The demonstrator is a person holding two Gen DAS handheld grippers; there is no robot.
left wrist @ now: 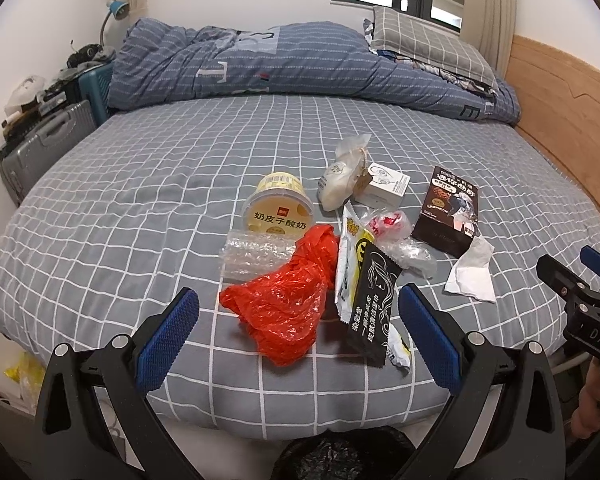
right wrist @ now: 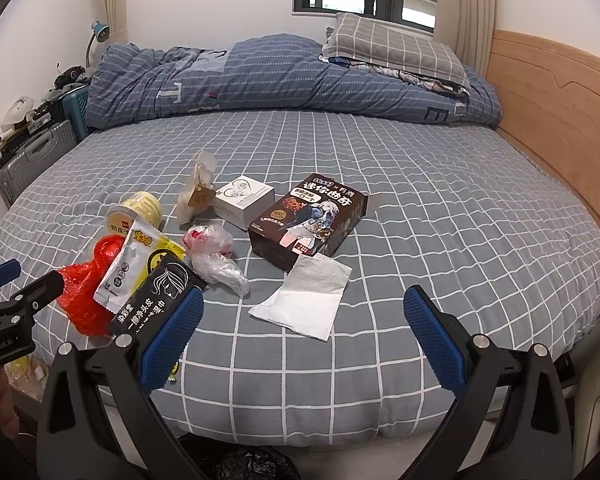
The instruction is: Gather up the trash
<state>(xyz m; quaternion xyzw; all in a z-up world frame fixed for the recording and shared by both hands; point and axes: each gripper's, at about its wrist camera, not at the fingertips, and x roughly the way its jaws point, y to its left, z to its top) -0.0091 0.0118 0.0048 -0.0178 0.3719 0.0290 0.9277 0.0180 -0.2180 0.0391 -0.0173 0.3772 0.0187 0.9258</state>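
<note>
Trash (left wrist: 284, 304) near bed edge (left wrist: 300, 420); both tools (left wrist: 296, 320) (right wrist: 302, 322) released, far mattress bare

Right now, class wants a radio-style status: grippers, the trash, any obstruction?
Left gripper open, empty. Right gripper open, empty. Trash on bed: red bag, tissue, nothing collected. Nothing blocking.
</note>
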